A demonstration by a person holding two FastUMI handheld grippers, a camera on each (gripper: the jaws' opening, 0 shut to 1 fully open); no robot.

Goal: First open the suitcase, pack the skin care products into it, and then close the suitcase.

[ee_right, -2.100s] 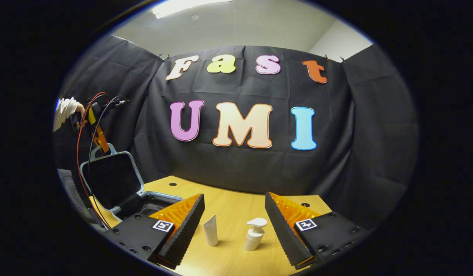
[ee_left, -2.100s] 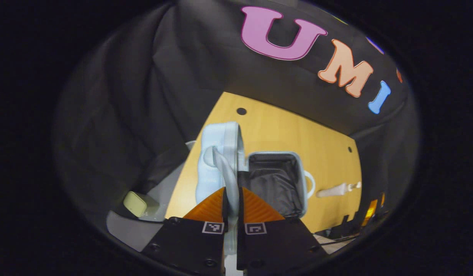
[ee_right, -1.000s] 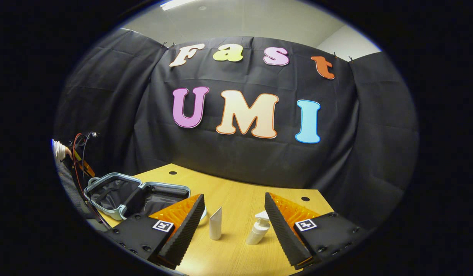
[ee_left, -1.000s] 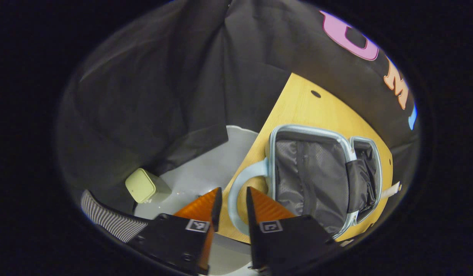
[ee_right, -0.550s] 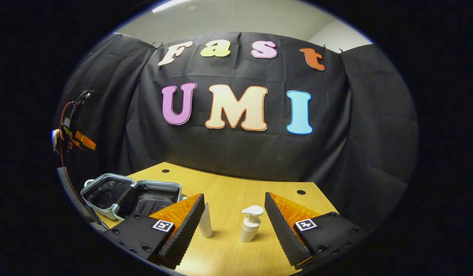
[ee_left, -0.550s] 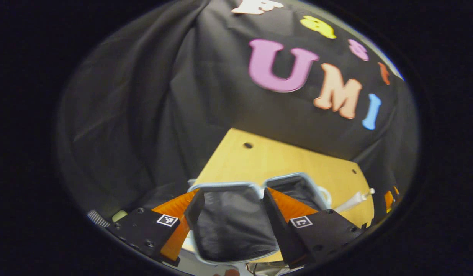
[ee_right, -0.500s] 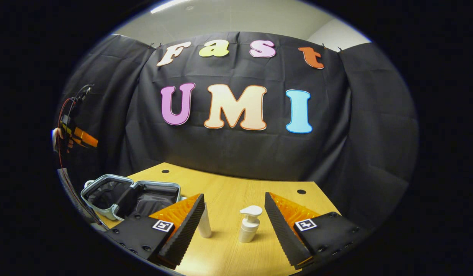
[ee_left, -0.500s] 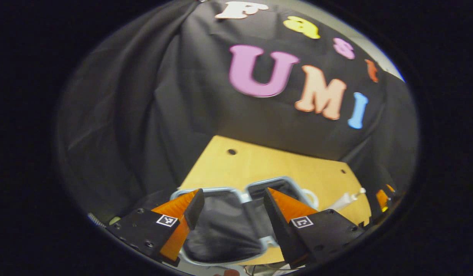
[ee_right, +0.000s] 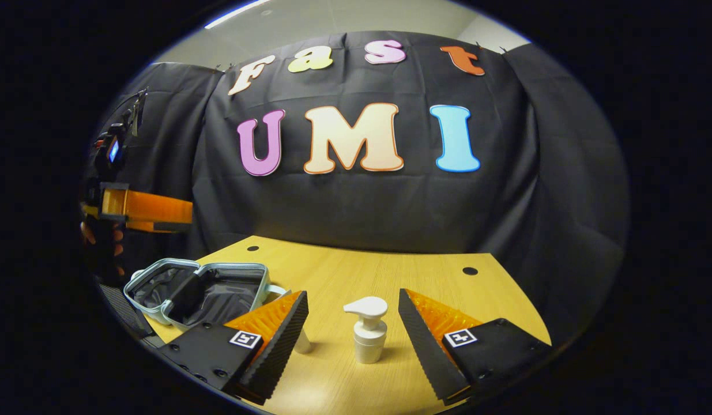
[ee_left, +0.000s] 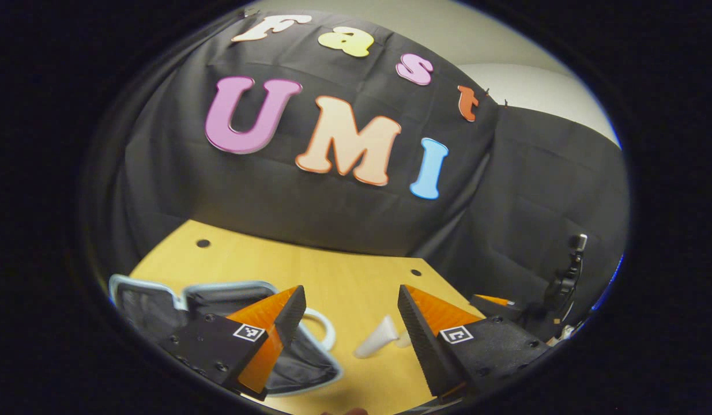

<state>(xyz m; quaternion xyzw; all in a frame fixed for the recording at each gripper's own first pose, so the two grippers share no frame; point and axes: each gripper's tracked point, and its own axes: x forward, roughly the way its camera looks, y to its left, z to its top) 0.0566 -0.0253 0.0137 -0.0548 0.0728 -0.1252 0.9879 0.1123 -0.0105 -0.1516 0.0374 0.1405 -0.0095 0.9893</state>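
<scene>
The suitcase (ee_right: 197, 291) lies open on the table (ee_right: 390, 276), at the lower left of the right gripper view. A white pump bottle (ee_right: 367, 328) stands between the wide-open fingers of the right gripper (ee_right: 351, 340), touching neither. The left gripper (ee_left: 350, 320) is wide open too and holds nothing, with a white tube (ee_left: 379, 340) on the table near it.

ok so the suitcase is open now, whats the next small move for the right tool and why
Probably ease the right tool forward and close it on the pump bottle. The bottle stands upright on the table between its open jaws, and the suitcase lies open to its left, ready for packing.
</scene>
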